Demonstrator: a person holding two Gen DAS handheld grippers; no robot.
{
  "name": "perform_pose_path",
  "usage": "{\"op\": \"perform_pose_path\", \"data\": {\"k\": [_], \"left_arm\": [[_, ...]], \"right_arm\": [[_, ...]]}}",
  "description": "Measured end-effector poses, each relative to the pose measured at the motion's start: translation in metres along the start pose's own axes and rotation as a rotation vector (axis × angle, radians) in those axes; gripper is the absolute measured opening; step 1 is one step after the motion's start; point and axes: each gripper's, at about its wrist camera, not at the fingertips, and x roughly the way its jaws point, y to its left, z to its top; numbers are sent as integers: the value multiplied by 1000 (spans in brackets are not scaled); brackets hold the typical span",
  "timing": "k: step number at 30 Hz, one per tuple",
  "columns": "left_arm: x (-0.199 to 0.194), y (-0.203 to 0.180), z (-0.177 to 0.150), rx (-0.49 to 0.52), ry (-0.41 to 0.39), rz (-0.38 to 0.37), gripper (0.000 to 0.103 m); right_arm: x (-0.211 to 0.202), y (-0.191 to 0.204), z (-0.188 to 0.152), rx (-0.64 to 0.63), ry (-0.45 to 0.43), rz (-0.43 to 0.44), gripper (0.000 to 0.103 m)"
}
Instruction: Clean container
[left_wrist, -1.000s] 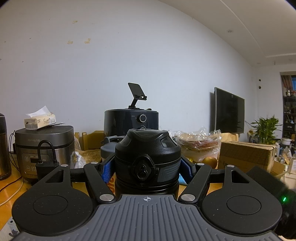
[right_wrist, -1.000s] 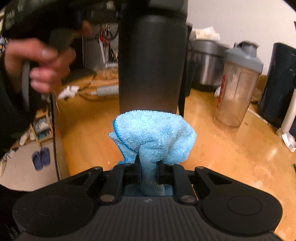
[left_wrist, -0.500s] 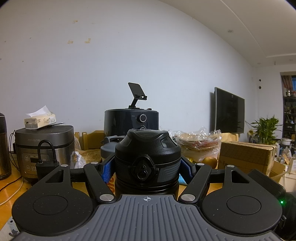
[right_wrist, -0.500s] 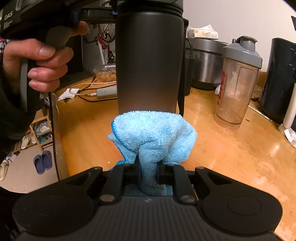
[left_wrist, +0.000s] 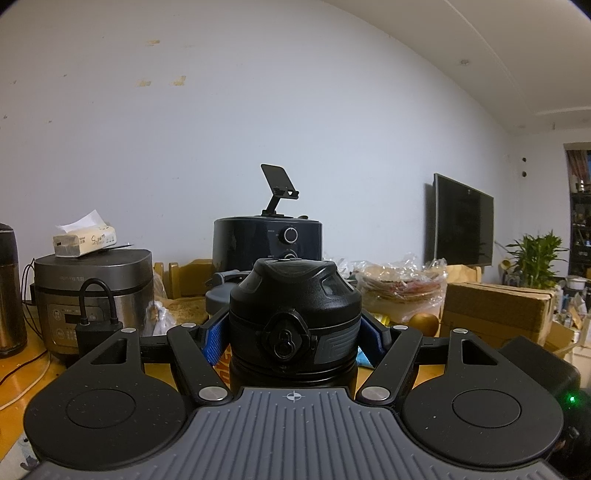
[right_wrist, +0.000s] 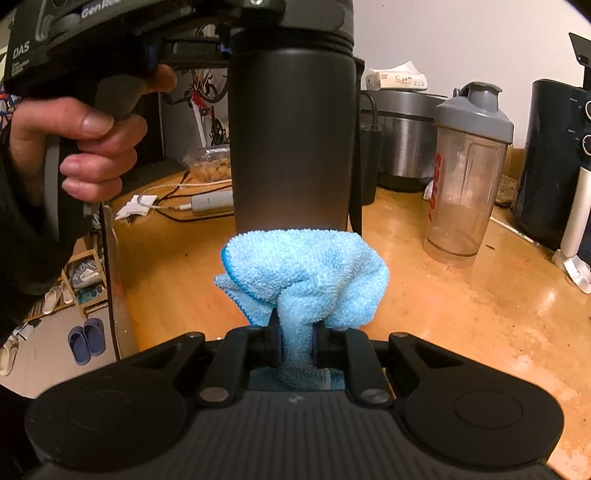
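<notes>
Against the foot of the black bottle (right_wrist: 291, 122), which our left hand-held gripper (left_wrist: 294, 334) clamps upright, our right hand-held gripper (right_wrist: 295, 347) pinches the blue cloth (right_wrist: 303, 277), now slightly lower; wiping seems barely begun.

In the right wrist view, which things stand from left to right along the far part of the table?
Hand on the left gripper's handle → black bottle → rice cooker → shaker bottle → dark air fryer.

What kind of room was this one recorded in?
Most likely a lived-in home, a dining table in a living room: a rice cooker and air fryer stand on the wooden table, with a television on the wall.
</notes>
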Motion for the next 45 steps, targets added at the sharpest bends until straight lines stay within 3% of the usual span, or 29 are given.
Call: {"op": "perform_pose_path", "data": {"k": [11, 31, 45], "left_arm": [[0, -1, 2, 0, 3, -2, 68], [-1, -2, 2, 2, 5, 0, 68], [0, -1, 3, -1, 5, 5, 68]], "right_arm": [[-18, 0, 11, -14, -96, -5, 8], [-66, 0, 33, -7, -459, -8, 8], [-68, -1, 27, 21, -469, -18, 8]]}}
